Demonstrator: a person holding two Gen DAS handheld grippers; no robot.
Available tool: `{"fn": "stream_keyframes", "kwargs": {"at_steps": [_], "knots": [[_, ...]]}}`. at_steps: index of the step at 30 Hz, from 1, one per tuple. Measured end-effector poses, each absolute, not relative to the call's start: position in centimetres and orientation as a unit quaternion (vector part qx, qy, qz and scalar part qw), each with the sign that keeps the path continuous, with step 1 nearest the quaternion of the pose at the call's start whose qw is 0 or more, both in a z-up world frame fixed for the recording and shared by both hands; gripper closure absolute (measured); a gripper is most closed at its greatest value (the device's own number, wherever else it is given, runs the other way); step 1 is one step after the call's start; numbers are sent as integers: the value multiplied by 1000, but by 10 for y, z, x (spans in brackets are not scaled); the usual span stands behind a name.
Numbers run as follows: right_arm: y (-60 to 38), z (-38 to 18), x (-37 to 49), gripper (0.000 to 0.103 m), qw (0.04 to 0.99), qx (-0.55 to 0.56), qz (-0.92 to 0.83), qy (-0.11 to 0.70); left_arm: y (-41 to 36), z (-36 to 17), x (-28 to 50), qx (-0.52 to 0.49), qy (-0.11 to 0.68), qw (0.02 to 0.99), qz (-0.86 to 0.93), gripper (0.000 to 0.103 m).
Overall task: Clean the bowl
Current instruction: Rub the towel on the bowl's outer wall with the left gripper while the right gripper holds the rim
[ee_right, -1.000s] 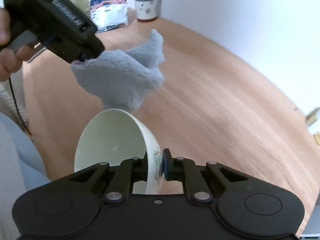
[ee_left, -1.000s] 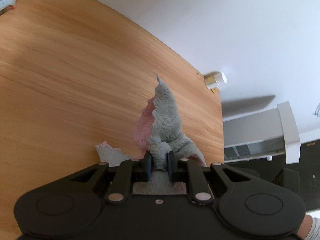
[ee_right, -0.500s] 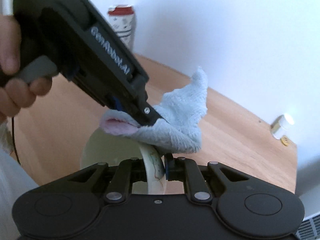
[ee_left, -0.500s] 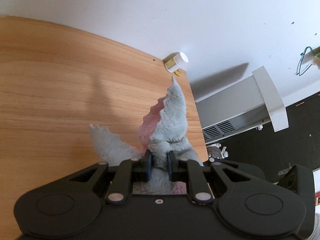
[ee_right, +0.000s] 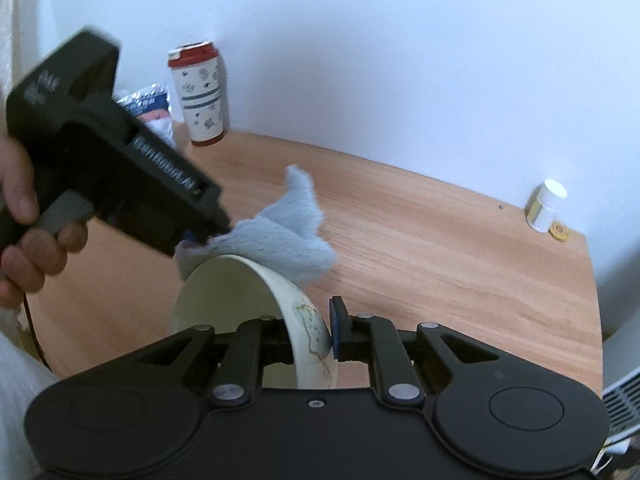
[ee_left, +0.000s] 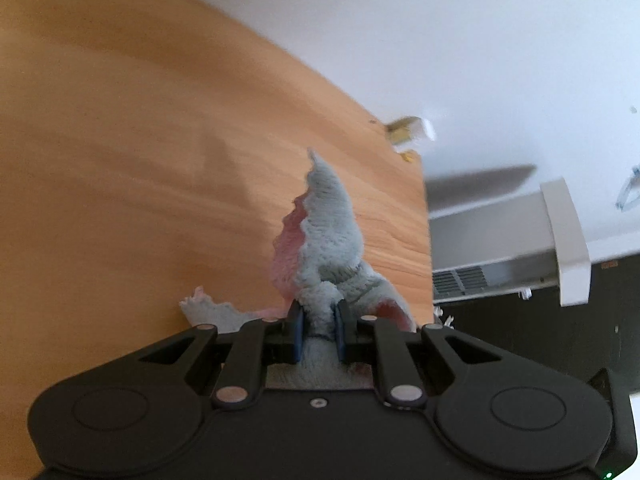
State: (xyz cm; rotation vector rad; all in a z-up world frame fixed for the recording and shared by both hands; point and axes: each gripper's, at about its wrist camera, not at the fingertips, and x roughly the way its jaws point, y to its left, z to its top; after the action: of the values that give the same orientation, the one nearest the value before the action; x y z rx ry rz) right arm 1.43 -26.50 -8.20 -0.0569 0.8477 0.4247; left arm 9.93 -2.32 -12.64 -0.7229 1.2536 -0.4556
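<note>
A white bowl (ee_right: 224,300) with a faint painted pattern on its outside is held tilted on its side above the wooden table (ee_right: 440,260). My right gripper (ee_right: 314,324) is shut on its rim, one pad inside and one outside. A fluffy grey cloth (ee_right: 288,240) with a pink underside lies draped over the bowl's upper rim. My left gripper (ee_right: 204,236), held by a hand (ee_right: 24,240), is shut on that cloth just above the bowl. In the left wrist view the cloth (ee_left: 332,232) sticks up between the pads of the left gripper (ee_left: 318,316); the bowl is hidden there.
A red-lidded patterned cup (ee_right: 198,92) and a foil packet (ee_right: 150,108) stand at the table's far left by the wall. A small white-capped jar (ee_right: 546,206) sits at the far right corner, near the table edge. A white radiator (ee_left: 500,256) lies beyond that edge.
The bowl has rolled in my right gripper and risen slightly. The left gripper brought the cloth down from above onto the bowl's rim and keeps rubbing there.
</note>
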Motion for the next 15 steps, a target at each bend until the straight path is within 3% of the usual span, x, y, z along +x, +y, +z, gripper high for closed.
{"fn": "stream_keyframes", "kwargs": {"at_steps": [12,15], "knots": [[-259,-89,46,86,885,17,207,417,4,-139,94,-438,554,682,-191,89],[-252,-90,40,86,876,13,226,425,-11,-126,100,-395,550,705,-212,89]]}}
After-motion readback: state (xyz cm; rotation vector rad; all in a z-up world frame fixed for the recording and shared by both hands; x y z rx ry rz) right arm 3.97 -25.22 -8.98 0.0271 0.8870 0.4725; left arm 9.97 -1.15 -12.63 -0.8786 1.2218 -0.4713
